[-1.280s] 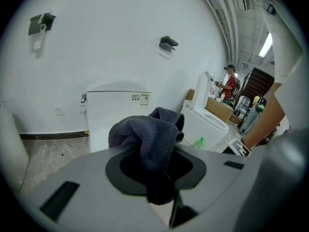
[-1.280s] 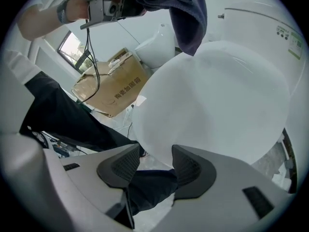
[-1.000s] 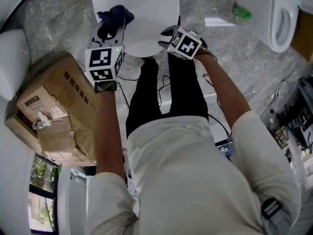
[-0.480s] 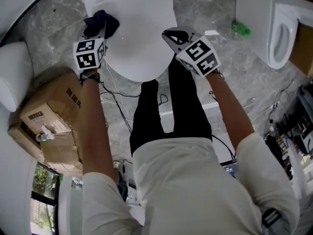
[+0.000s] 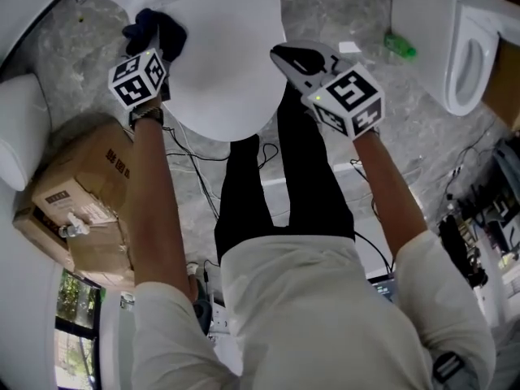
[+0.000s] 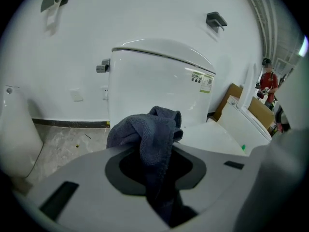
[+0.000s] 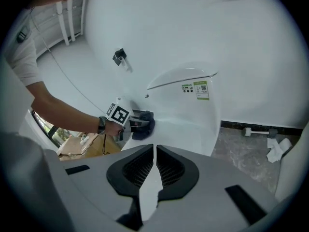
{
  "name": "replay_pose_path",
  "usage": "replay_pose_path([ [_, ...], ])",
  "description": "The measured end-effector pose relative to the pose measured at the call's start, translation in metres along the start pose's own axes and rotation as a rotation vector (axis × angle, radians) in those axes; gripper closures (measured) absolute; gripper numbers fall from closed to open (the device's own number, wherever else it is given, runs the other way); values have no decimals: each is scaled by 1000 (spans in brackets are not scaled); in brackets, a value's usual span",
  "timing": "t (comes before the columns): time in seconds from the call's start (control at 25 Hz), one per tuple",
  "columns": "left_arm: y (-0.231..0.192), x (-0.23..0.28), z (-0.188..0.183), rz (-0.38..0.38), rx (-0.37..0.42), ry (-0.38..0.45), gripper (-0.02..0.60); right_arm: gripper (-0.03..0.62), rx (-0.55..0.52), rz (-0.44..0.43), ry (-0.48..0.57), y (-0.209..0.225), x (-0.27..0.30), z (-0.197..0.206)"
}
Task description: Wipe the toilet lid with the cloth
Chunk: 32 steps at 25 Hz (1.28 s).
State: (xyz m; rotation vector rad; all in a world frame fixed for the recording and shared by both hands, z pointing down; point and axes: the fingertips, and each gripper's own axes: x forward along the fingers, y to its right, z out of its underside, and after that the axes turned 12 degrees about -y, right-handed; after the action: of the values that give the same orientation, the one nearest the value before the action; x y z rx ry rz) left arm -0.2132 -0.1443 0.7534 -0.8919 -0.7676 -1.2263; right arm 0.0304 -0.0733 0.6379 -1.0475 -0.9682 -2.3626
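cloth point(image 6: 153, 129): dark blue terry towelling, bunched into a wad.

far left in the head view: brown cardboard boxes point(image 5: 81, 177) on the grey marbled floor, well apart from the work.

left gripper point(image 5: 156, 43): jaws clamped on the cloth. its own view shows the fabric pinched between the pads, with a loose fold spilling out ahead of the tips. the wad sits at the back-left edge of the glossy white oval plastic toilet lid point(image 5: 227, 63), near the white ceramic cistern point(image 6: 154, 76). from the right gripper view it looks to be touching the lid, though contact is hard to confirm.

handling, as a judgement: the cloth is light, soft and limp, so it will drape and fold under rather than push. the pile should drag well on the smooth plastic. best held by the bunched middle, as now, with a pad of fabric ahead of the jaws so that no hard tip meets the lid. the lid is stiff, slick and domed, and hinged at the back, so moderate downward pressure should do.

right gripper point(image 5: 286, 55): beside the lid's right edge, not on it. its jaws have just been closing and stand together but for a thin slit, nothing between them.

far right: a second white toilet point(image 5: 467, 31), well apart.
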Motion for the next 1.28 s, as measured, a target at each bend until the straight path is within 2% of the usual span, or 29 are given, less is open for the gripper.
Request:
replay_pose_path([
  [0.2,35,13,-21,-12,20,33,494,553,20,44,19,22,-14,-5],
  [0.32,70,23,-33,42,42,53,494,553,48,76,44,36,-26,-5],
  [0.44,118,35,-44,88,148,50,494,553,85,106,63,52,-38,0],
  [0.68,194,54,-49,113,311,20,494,553,143,147,77,71,-59,19],
  [0.88,260,58,-13,196,594,14,492,553,158,189,59,80,-70,39],
  [0.96,268,54,-1,202,638,11,492,553,168,215,61,85,-74,42],
  [1.04,265,48,9,213,642,13,492,553,184,236,77,85,-78,40],
  [1.2,234,30,28,232,629,16,492,553,183,256,98,71,-76,34],
  [1.28,210,21,36,228,590,21,492,553,175,247,101,59,-69,31],
])
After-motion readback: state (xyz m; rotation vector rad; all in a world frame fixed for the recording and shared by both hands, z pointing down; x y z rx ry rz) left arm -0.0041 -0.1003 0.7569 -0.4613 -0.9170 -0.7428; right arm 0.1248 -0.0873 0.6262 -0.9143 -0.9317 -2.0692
